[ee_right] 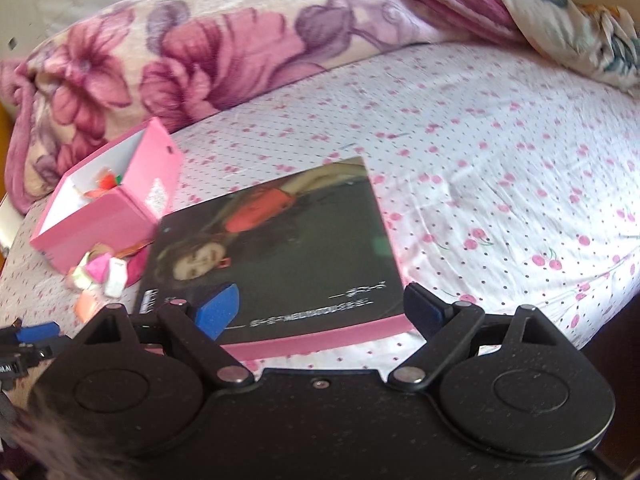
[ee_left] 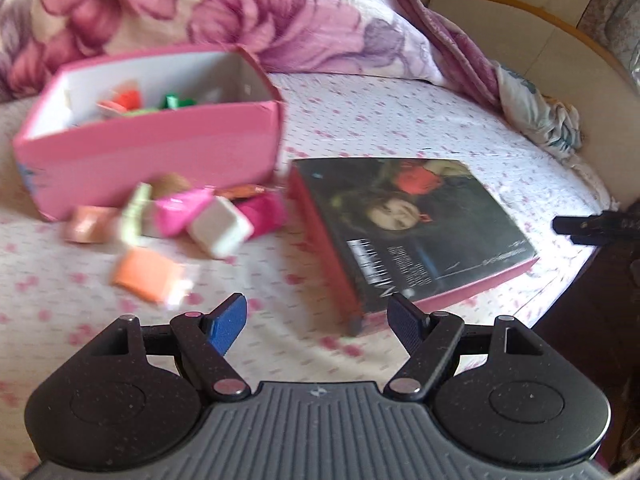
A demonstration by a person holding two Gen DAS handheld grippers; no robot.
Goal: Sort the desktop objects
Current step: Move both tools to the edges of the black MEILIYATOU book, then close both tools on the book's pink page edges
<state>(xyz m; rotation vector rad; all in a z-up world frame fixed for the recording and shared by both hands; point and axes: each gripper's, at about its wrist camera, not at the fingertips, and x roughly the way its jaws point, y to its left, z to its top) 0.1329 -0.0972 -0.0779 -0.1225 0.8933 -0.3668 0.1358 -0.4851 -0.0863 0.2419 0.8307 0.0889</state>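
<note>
An open pink box [ee_left: 152, 156] sits on the bed with small red and green items inside. In front of it lies a pile of small objects: a white cube [ee_left: 219, 229], a pink packet [ee_left: 178, 208], an orange piece [ee_left: 144, 274]. A dark-covered book with a pink edge [ee_left: 412, 224] lies to the right. My left gripper [ee_left: 318, 322] is open and empty, above the sheet between the pile and the book. My right gripper [ee_right: 326, 310] is open and empty, over the book's near edge [ee_right: 320, 336]. The pink box [ee_right: 104, 208] and the pile [ee_right: 104, 276] show at the left in the right wrist view.
A floral blanket [ee_left: 240, 12] is heaped behind the box. A crumpled cloth [ee_left: 536, 112] lies at the far right by the bed's wooden board [ee_left: 560, 52]. The cherry-print sheet [ee_right: 500, 184] stretches right of the book. The bed edge drops off at the right.
</note>
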